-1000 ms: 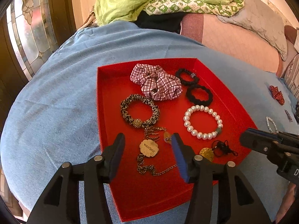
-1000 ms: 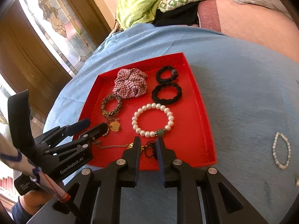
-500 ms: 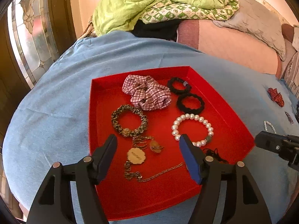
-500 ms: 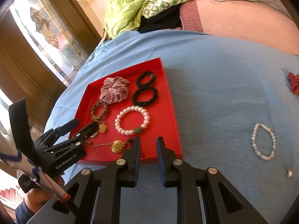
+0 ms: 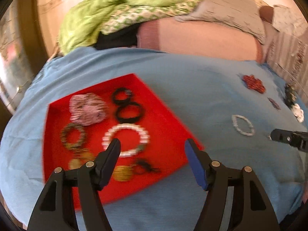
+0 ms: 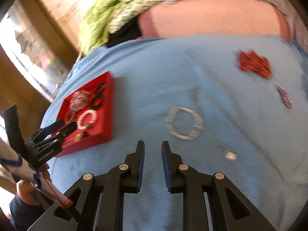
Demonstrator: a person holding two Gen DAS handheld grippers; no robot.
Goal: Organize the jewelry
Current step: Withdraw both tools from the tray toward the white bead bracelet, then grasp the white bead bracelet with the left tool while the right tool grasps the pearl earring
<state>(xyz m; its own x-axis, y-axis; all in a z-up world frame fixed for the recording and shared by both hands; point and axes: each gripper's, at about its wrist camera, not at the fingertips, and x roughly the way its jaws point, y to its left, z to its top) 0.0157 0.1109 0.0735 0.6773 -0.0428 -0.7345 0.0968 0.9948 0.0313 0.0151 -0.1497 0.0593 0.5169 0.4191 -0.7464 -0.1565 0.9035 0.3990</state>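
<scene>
left fingers (image 5: pixel 152 150): I'm holding them spread wide, empty, over red plastic tray (image 5: pixel 169 115).
right fingers (image 6: pixel 153 148): I'm keeping them slightly parted, empty, nearing white beaded bracelet (image 6: pixel 183 123) on blue cloth (image 6: pixel 154 73).
risk: beads slipping, cloth snagging.

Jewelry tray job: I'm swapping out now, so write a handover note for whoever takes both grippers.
Left gripper: open, empty, over the red tray's near edge.
Right gripper: open, empty, above the blue cloth, just short of the loose white bead bracelet.
Done: scrunchies, pearl bracelet and pendants lie in the tray.
Left: the bead bracelet, a small silver piece, the red bow and other pieces further right.
</scene>
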